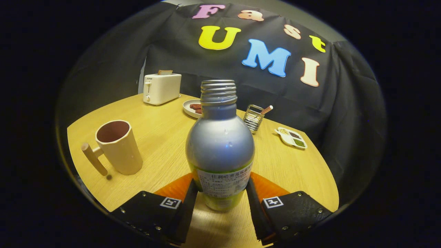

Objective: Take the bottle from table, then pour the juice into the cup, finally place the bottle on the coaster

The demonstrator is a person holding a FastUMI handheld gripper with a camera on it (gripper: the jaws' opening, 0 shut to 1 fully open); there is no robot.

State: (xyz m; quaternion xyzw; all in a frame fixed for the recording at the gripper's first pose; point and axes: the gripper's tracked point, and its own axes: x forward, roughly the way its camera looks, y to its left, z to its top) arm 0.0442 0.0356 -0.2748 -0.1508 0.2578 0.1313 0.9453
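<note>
While I watch along the fingers, my gripper (220, 196) is clamped on the lower body of the uncapped bottle (219, 144), which stands upright above the orange coaster (175, 188). Its mouth is open, so a quick swing toward the cup (119, 147) could spill juice onto the table (165, 137).

warm, dim light overhead, soft glare on the bottle (219, 144), table (165, 137) bowed by fisheye, focus sharp.
</note>
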